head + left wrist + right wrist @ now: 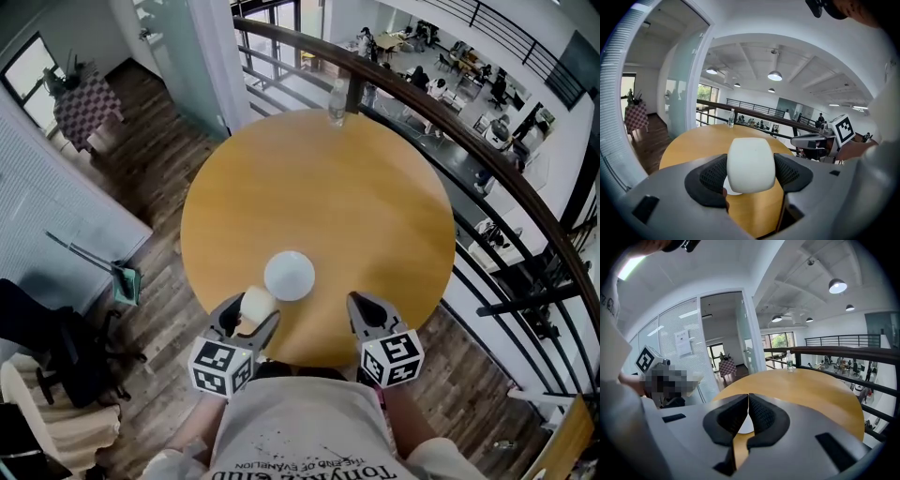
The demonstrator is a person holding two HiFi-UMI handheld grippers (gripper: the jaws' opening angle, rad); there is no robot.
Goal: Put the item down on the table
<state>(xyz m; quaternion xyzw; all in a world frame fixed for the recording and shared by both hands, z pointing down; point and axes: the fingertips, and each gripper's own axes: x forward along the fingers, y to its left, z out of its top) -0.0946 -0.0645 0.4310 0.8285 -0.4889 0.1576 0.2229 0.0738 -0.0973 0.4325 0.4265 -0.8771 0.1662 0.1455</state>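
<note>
We hold the smooth cream-white rounded item clamped between the jaws of the left gripper, over the near edge of the round wooden table, just beside the white round dish. The right gripper is fully closed on nothing. We advise lowering onto bare wood before releasing. Only the head view shows the dish's position; the left gripper view shows the grip.

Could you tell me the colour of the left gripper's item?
Item is off-white; best in left gripper view.

One table, bottle, dish, white item
</note>
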